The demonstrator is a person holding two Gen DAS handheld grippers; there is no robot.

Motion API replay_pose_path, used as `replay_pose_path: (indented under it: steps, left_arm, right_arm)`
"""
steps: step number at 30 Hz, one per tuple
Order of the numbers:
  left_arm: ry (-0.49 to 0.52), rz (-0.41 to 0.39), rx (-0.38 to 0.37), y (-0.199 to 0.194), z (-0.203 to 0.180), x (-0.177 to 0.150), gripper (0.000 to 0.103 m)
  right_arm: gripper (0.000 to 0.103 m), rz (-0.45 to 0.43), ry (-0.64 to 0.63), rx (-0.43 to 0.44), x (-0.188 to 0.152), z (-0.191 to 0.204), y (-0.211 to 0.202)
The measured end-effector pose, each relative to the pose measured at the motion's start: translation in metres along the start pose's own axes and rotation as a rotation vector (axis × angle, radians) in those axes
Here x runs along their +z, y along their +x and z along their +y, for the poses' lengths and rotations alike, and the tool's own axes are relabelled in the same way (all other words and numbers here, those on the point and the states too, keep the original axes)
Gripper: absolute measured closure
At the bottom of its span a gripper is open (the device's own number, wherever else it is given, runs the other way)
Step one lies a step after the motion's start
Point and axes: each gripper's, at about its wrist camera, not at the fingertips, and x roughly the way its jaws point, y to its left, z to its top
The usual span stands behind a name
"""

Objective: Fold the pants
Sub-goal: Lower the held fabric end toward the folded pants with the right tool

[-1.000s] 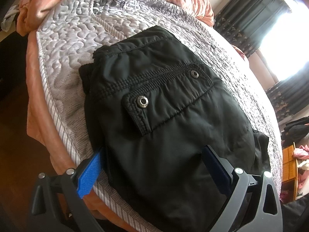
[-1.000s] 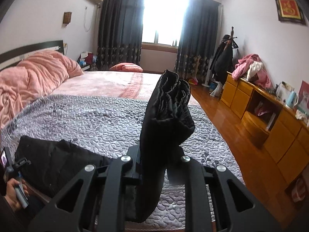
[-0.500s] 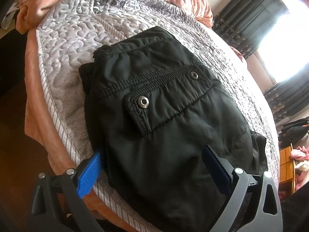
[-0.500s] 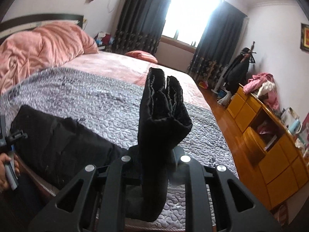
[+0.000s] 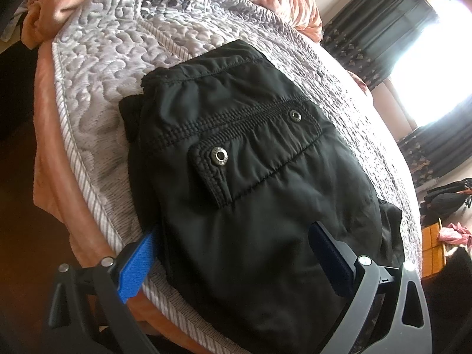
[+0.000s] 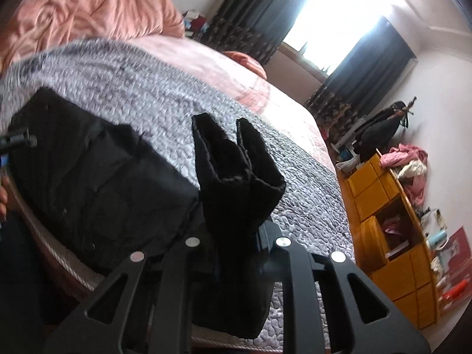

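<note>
Black pants (image 5: 250,177) with a snap pocket flap lie on the grey quilted bedspread (image 5: 118,59), close to the bed's edge. My left gripper (image 5: 233,250) is open and straddles the near end of the pants: one blue pad (image 5: 138,262) rests beside the cloth, the other pad (image 5: 330,253) on top of it. In the right wrist view, my right gripper (image 6: 236,236) is shut on the bunched leg ends (image 6: 236,174), which stick up between its hidden fingers. The folded body of the pants (image 6: 97,162) lies just to their left.
A pink duvet (image 6: 88,14) is heaped at the head of the bed. Yellow wooden drawers (image 6: 392,212) with clothes on top line the right wall, with a coat stand (image 6: 383,124) beyond. A bright window (image 6: 339,14) with dark curtains is at the far end.
My right gripper has dropped toward the bed and rolled, carrying the leg ends closer to the pants' body. The left gripper and the pants under it have stayed still.
</note>
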Motion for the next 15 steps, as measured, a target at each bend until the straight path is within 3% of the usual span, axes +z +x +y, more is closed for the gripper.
replay_pose_path:
  steps: [6, 15]
  left_arm:
    - [-0.006, 0.001, -0.013, 0.000, 0.003, 0.001, 0.004]
    - [-0.008, 0.002, -0.022, -0.001, 0.004, 0.001, 0.004]
  right_arm:
    - [0.087, 0.036, -0.134, -0.060, -0.002, 0.044, 0.015]
    - [0.087, 0.036, -0.464, -0.207, -0.027, 0.135, 0.044]
